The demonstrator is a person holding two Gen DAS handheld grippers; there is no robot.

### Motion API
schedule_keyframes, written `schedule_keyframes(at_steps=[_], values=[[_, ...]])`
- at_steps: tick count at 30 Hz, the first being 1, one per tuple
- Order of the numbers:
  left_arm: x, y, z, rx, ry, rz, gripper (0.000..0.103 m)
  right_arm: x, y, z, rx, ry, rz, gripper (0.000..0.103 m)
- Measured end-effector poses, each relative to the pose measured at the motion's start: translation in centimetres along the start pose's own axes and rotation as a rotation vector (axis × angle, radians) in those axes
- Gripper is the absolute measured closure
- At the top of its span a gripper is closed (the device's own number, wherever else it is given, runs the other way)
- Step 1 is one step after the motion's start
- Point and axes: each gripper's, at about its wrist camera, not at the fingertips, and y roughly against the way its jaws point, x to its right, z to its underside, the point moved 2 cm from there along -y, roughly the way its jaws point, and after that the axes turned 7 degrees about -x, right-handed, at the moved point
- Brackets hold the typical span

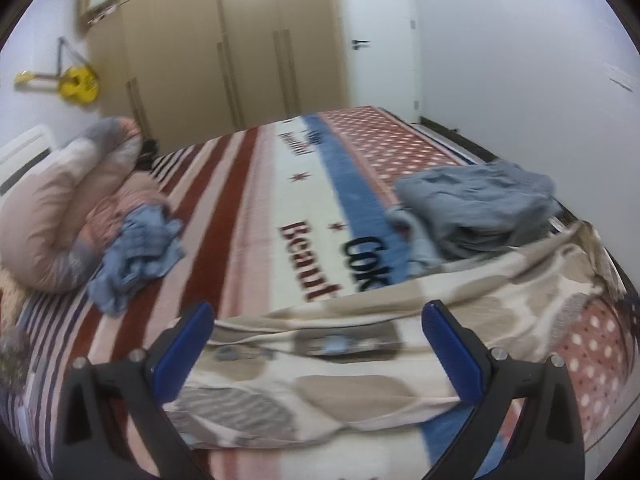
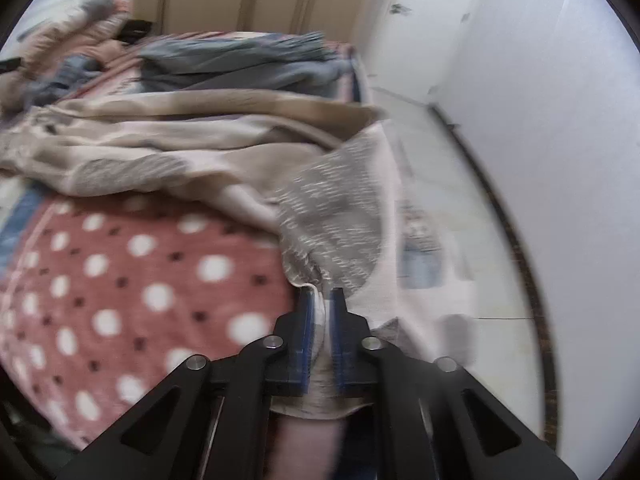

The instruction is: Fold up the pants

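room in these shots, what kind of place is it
Most likely a home bedroom: a bed under a patterned blanket, pillows at its head, and a tall wooden wardrobe along the far wall beside a white door.

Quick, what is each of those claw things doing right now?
Left gripper: open, jaws wide apart over the patterned pants, gripping nothing.
Right gripper: closed, pinching an edge of the pants.

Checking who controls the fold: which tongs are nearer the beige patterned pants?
Right. The right tongs are shut on the beige patterned pants at one edge; the left tongs stand open over them, gripping nothing.
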Motion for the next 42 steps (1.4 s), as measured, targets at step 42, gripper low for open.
schedule_keyframes(at_steps=[42], values=[[6.4, -5.9, 1.2, -0.064, -0.145, 0.173, 0.001, 5.8, -4.8, -7.6, -0.070, 0.031, -0.119, 0.075]])
